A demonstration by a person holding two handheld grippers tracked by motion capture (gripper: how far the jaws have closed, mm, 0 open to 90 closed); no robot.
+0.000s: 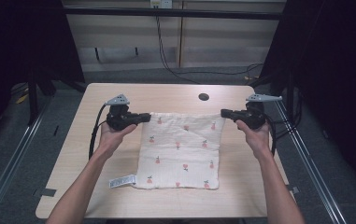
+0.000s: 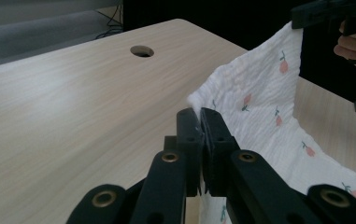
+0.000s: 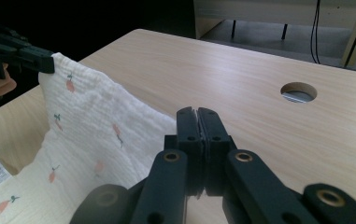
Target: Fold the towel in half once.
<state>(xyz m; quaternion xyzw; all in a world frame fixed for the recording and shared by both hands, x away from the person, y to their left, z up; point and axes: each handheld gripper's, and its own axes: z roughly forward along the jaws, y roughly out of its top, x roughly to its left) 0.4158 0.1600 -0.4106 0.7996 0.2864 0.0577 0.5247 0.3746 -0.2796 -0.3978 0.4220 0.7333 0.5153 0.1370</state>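
A white cloth (image 1: 180, 149) printed with small red fruits lies on the wooden table (image 1: 119, 93), its far edge lifted between the two grippers. My left gripper (image 1: 146, 116) is shut on the cloth's far left corner; in the left gripper view the jaws (image 2: 199, 116) pinch the fabric (image 2: 259, 107). My right gripper (image 1: 223, 113) is shut on the far right corner, with its closed jaws (image 3: 197, 114) at the edge of the cloth (image 3: 87, 121). Each gripper view also shows the other gripper farther off, the right gripper (image 2: 325, 11) and the left gripper (image 3: 26, 56). The near edge rests on the table.
A round cable hole (image 1: 203, 97) sits in the table beyond the cloth. A white label (image 1: 122, 181) sticks out at the cloth's near left corner. Metal rails (image 1: 311, 158) run along both table sides, and cables (image 1: 166, 56) hang at the back.
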